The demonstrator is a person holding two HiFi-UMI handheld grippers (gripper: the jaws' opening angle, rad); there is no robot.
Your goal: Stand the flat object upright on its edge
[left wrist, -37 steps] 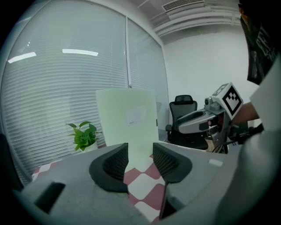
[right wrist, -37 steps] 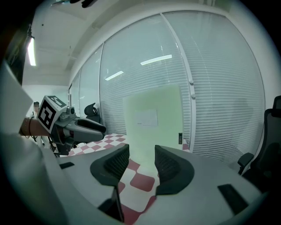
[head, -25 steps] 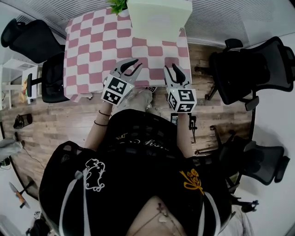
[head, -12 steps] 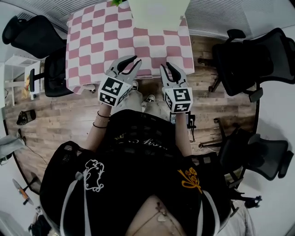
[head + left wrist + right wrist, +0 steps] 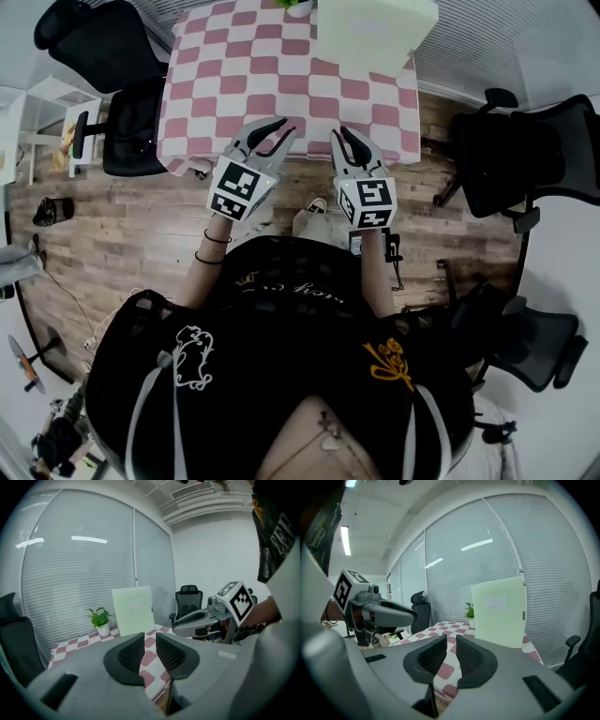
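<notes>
While I hold the left gripper (image 5: 279,124) at the near edge of the pink-and-white checkered surface (image 5: 281,75), jaws together, empty, right gripper (image 5: 339,133) beside, jaws just closing, nearly together, empty, pale green flat rectangular panel (image 5: 375,28) upright at far edge.

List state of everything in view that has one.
left gripper: shut, empty.
right gripper: shut, jaws have just been closing, empty.
green board: standing upright on the checkered table, untouched.
potted plant: upright, beside the board.
</notes>
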